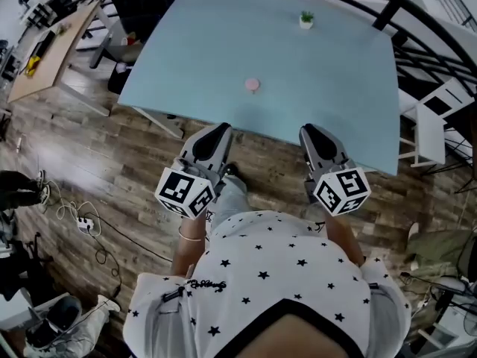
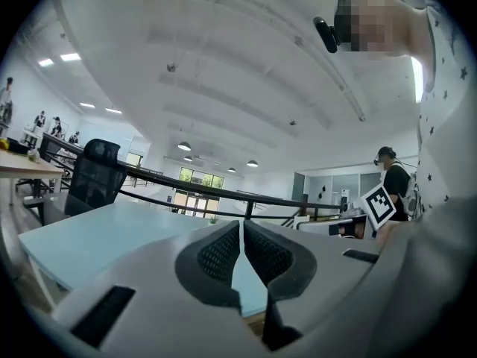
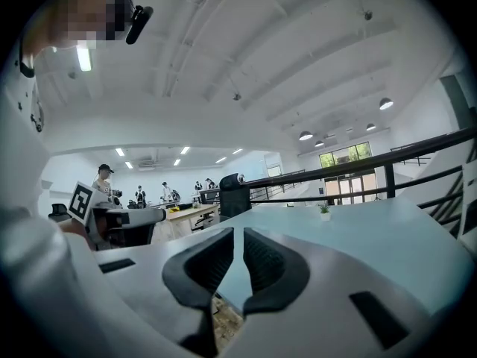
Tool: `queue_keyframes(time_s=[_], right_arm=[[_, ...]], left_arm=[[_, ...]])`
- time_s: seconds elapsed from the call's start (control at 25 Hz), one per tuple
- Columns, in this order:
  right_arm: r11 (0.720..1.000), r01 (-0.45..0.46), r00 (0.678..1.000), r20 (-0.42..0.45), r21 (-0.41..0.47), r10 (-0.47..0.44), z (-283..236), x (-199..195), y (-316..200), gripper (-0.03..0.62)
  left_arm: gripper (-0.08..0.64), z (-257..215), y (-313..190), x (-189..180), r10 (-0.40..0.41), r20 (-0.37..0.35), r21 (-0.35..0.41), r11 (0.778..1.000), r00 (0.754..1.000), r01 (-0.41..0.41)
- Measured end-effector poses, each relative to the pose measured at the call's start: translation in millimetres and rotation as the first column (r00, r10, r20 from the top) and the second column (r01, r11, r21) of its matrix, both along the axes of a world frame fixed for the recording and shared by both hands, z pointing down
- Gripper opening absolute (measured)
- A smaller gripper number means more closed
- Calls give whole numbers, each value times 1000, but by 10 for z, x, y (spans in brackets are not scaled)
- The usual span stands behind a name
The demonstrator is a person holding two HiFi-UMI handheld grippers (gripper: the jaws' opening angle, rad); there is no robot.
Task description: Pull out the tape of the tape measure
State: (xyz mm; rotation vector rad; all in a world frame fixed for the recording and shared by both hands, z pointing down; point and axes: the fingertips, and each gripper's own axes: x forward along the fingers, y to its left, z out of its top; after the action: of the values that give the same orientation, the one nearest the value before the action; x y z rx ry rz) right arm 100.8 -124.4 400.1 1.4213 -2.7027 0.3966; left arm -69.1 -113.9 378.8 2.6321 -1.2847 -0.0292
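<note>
A small round pink tape measure (image 1: 252, 85) lies on the light blue table (image 1: 194, 58), near the middle of its near half. Both grippers are held short of the table's near edge, over the wooden floor, pointing roughly level toward the table. My left gripper (image 1: 221, 130) (image 2: 241, 233) is shut, its pads together with nothing between them. My right gripper (image 1: 308, 130) (image 3: 238, 248) shows a narrow gap between its pads, also with nothing in it. Neither gripper view shows the tape measure.
A small potted plant (image 1: 306, 19) (image 3: 323, 209) stands at the table's far right. A black office chair (image 1: 141, 6) and a wooden desk (image 1: 52, 47) are at the far left. A white chair (image 1: 428, 129) and a railing (image 1: 417, 21) are at the right. Cables (image 1: 82, 218) lie on the floor.
</note>
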Motion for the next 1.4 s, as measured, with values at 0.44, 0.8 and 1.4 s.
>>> queue_keyframes(time_s=[0.44, 0.8, 1.4], right_arm=[[993, -25, 998, -52, -114, 19, 388, -529, -755, 57], [974, -63, 994, -97, -217, 43, 847, -851, -1256, 110], [923, -122, 951, -310, -366, 2, 1774, -1170, -1965, 204]], left_arm=[[40, 114, -863, -534, 16, -18, -40, 999, 1000, -17], [40, 168, -1288, -982, 4, -21, -63, 998, 1000, -6], [40, 262, -1931, -1406, 25, -39, -75, 997, 999, -27]])
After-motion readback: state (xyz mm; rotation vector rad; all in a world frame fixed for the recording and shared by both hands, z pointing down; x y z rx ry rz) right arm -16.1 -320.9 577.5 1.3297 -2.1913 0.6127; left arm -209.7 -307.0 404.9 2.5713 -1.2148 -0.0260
